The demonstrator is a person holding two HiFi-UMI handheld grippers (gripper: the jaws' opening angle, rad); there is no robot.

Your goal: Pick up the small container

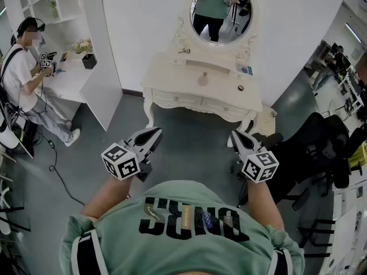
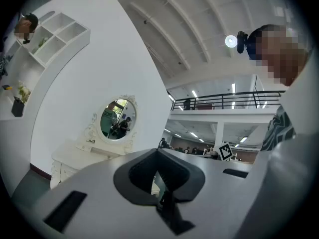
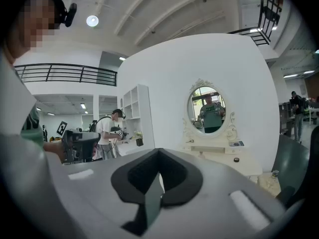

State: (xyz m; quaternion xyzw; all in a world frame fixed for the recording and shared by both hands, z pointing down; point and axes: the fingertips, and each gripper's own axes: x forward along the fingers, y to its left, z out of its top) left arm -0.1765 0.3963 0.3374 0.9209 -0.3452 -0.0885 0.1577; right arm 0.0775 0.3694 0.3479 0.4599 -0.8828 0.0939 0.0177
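Left gripper (image 1: 156, 132) and right gripper (image 1: 234, 134) both clenched, empty, well short of dressing table (image 1: 166, 76). Small container (image 1: 241, 87) sits on tabletop's right part, under mirror (image 1: 221, 10). Black chair (image 1: 312, 142) near right gripper.

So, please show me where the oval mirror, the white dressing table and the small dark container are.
oval mirror (image 1: 221, 10): head view, middle of the glass.
white dressing table (image 1: 221, 90): head view, bare tabletop.
small dark container (image 1: 241, 87): head view, its top.
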